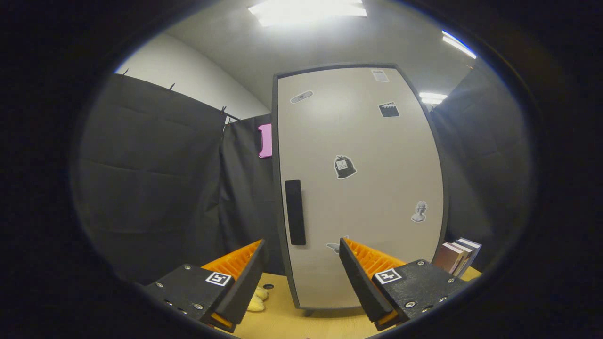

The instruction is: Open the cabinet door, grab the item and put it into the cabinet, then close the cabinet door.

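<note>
cabinet door point(358, 188) closed, handle point(295, 212) by its left edge | gripper point(301, 254) spread wide, empty, just short of door

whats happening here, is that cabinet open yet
Not yet. A hand-held tool points at the cabinet, fingers open and holding nothing. The door is shut, its black handle just beyond the fingers. A pale item lies on the wooden table by the left finger, and books stand beside the cabinet.

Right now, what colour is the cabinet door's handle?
Black, a vertical bar handle on the beige door, clearest in the gripper view.
</note>
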The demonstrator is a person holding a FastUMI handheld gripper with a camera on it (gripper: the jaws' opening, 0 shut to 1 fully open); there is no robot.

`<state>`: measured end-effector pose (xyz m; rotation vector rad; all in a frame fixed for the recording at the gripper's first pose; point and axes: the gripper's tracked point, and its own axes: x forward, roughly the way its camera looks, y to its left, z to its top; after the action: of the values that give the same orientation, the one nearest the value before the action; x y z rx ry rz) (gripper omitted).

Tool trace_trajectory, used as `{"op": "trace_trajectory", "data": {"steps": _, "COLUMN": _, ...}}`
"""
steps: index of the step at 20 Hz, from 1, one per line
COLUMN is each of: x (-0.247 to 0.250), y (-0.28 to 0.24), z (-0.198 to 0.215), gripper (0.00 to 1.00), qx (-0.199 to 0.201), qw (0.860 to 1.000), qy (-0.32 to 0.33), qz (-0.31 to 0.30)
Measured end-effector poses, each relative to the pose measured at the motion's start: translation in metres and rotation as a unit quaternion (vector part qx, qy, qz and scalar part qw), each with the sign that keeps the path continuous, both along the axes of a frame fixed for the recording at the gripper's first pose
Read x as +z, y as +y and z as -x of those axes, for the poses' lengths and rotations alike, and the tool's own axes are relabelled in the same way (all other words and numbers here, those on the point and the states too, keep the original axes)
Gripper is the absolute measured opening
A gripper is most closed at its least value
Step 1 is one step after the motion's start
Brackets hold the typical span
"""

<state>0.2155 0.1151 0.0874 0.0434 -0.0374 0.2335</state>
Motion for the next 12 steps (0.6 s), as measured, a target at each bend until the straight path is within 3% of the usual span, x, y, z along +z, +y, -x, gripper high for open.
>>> {"op": "trace_trajectory", "data": {"steps": 12, "x": 0.007, "y": 0.035, "z": -0.095, "gripper": 0.93, "qx": -0.007, "qw": 0.999, "qy": -0.011, "qz": 0.037}}
